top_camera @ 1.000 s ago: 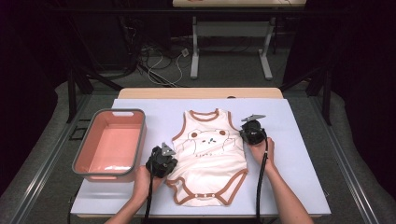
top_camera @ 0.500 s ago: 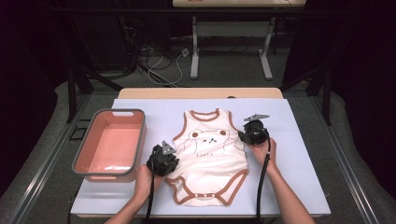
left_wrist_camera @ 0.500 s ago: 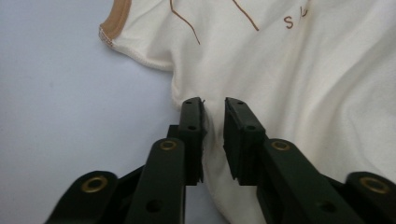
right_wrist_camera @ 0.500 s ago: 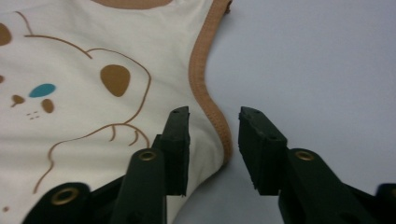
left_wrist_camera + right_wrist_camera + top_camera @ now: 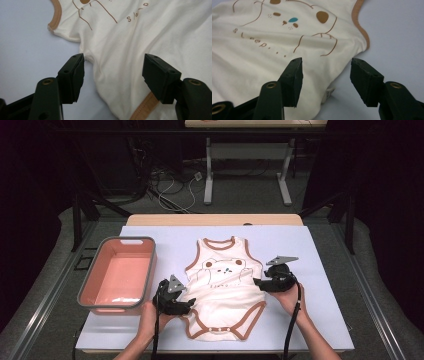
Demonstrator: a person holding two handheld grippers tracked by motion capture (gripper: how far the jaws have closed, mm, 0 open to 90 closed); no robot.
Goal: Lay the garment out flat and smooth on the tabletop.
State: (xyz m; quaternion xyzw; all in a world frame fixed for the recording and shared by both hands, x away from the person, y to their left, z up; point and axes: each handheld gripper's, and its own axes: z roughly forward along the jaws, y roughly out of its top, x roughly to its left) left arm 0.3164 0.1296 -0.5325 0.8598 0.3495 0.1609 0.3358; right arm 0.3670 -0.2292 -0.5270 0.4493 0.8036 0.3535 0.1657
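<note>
Bodysuit [image 5: 225,290], bench [image 5: 320,320] centre: your left claw [image 5: 189,305] and right claw [image 5: 257,282], just opening, straddle its side edges, gripping nothing.

Bright, even light on the table, dark surroundings; close views soft, shadows faint.

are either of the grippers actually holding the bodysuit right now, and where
Neither. The left gripper and right gripper have just been opening; their jaws stand apart over the side edges of the baby bodysuit, which lies flat on the table, and no pad presses it.
</note>
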